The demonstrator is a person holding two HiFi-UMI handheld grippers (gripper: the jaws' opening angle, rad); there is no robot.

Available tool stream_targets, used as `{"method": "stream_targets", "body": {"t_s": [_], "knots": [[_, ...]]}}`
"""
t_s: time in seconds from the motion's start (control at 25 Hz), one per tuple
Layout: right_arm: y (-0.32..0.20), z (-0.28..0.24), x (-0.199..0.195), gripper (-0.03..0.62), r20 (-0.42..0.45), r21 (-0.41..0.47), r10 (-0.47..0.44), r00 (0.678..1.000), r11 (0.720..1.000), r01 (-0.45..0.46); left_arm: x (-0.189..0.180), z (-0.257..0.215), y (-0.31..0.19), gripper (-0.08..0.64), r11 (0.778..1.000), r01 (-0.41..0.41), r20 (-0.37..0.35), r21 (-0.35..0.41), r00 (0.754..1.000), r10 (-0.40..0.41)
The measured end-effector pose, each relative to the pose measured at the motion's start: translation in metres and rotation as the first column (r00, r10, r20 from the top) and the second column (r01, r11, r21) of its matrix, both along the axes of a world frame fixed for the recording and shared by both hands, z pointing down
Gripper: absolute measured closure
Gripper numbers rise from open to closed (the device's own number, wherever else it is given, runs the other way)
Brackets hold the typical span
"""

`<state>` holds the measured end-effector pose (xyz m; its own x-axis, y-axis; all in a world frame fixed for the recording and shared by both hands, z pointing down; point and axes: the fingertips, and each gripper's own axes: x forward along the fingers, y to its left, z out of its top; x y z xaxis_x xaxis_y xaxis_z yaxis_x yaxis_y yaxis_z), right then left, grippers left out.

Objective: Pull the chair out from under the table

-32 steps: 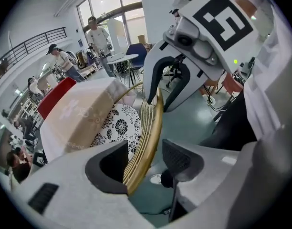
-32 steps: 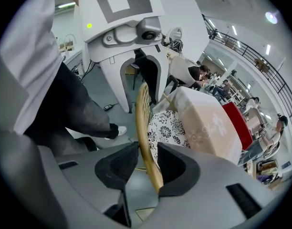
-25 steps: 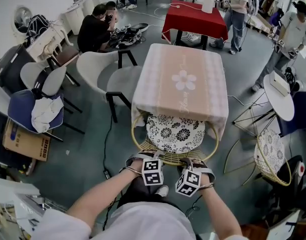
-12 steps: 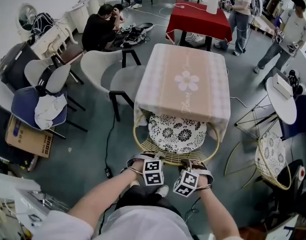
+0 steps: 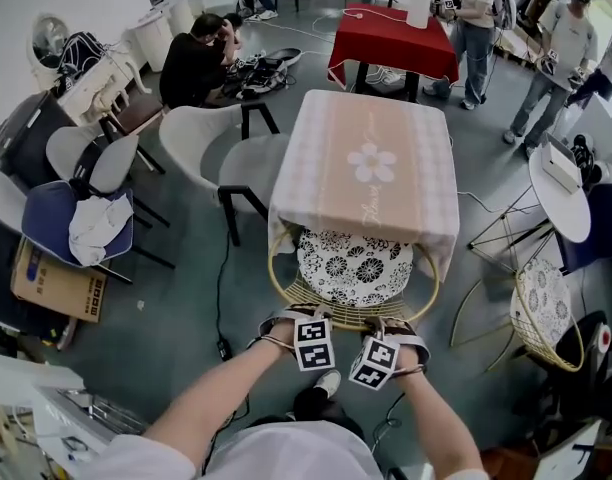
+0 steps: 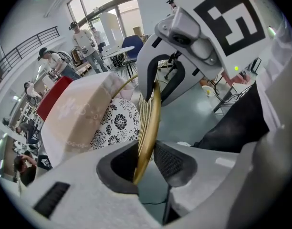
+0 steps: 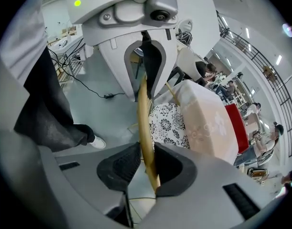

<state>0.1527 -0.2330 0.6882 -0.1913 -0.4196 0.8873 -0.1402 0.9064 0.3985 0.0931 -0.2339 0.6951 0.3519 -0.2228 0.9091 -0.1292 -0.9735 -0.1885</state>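
The chair [image 5: 351,266], tucked under the tabletop [image 5: 366,158], is pinched at its rim [image 6: 148,123] by left gripper [image 6: 146,162] and right gripper [image 7: 147,162] jaws, just closed onto it; an even pull away from the tabletop is advised.

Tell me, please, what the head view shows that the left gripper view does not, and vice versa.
Head view only: the grey chair and cardboard box. Left gripper view only: how the left claw, which has just been closing, presses on the wicker chair's gold rim. Both: the floral cushion and the pink tablecloth.
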Motion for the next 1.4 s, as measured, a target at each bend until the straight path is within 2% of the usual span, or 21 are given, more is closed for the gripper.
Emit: {"method": "stream_targets", "body": {"t_s": [0.28, 0.64, 1.4], "knots": [[0.006, 0.002, 0.0, 0.522, 0.0, -0.023, 0.02, 1.0, 1.0, -0.02, 0.0, -0.001, 0.004, 0.456, 1.0, -0.005, 0.004, 0.011, 1.0, 0.005], [0.031, -0.002, -0.01, 0.526, 0.007, -0.029, -0.001, 1.0, 1.0, 0.001, -0.008, 0.002, 0.028, 0.457, 1.0, -0.02, 0.011, 0.001, 1.0, 0.02], [0.103, -0.003, -0.022, 0.525, 0.003, -0.032, 0.007, 1.0, 0.999, -0.007, -0.019, 0.001, 0.1, 0.458, 1.0, -0.024, 0.016, -0.002, 1.0, 0.024]]}}
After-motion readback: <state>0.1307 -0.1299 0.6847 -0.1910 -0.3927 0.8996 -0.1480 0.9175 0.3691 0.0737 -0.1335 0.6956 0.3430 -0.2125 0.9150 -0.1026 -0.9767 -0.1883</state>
